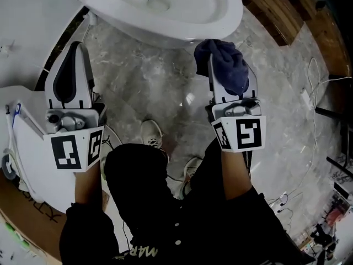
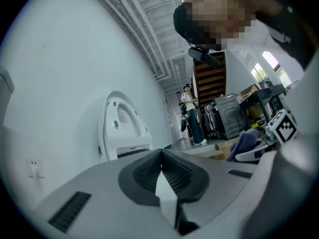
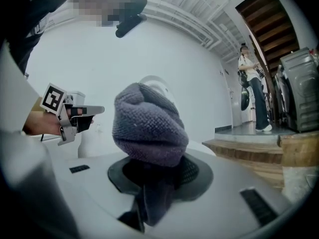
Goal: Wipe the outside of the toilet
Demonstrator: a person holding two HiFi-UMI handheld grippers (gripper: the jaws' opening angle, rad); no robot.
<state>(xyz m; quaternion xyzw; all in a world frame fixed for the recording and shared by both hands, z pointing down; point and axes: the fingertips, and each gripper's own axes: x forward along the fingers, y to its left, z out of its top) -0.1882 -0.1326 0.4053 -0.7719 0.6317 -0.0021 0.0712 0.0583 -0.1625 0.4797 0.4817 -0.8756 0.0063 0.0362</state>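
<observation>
Navy cloth [image 1: 226, 65] clamped in right gripper [image 1: 229, 80] jaws, just beside toilet [image 1: 223, 24] bowl's front rim; bowl straight ahead of jaws. Left gripper [image 1: 76, 47] jaws closed, empty, off to bowl's side. Right nearer.

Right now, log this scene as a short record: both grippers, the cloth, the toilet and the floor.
left gripper: jaws together, nothing between them, held off to the side of the toilet
right gripper: jaws clamped on the cloth
cloth: dark blue, bunched, sticking out past the jaw tips
toilet: white, bowl open, front rim just beyond the cloth
cloth-to-toilet contact: cannot tell
floor: grey marble pattern
</observation>
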